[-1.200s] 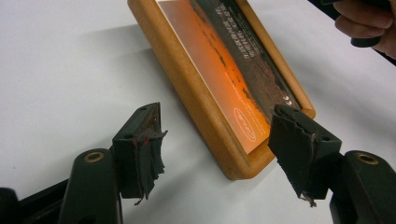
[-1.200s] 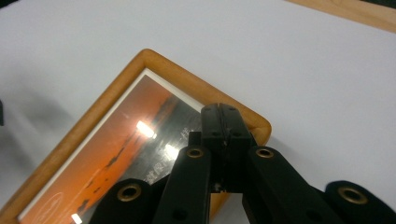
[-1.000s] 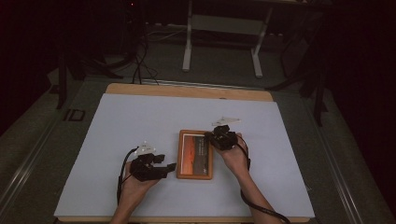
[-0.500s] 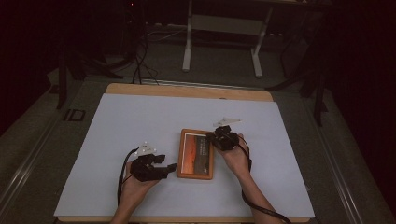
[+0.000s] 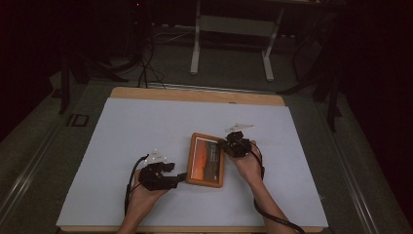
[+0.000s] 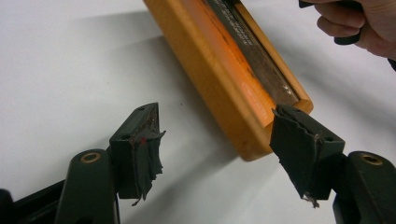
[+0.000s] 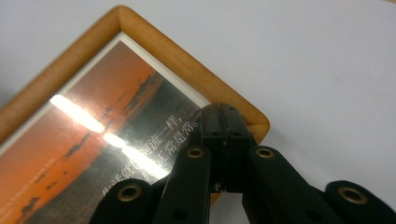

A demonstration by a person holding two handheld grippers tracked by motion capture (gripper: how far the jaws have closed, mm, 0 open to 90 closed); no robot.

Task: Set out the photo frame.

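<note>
I am pinning the picture frame (image 5: 206, 159) on the desk (image 5: 122, 131) with my right gripper (image 7: 223, 122), fingers clenched on its corner; my left gripper (image 6: 219, 140), fingers spread, is straddling its near corner, probably needing to close next.

Count: 1 wooden picture frame (image 5: 206, 160) w/ 1 sunset photo (image 7: 93, 154) inside; 1 table (image 5: 146, 126); 2 grippers, left gripper (image 5: 179, 178) & right gripper (image 5: 223, 144); 2 hands, left hand (image 5: 146, 195) & right hand (image 5: 247, 165).

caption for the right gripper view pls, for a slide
Shut right gripper pressing down on a corner of the wooden picture frame, over a glossy sunset print.
</note>
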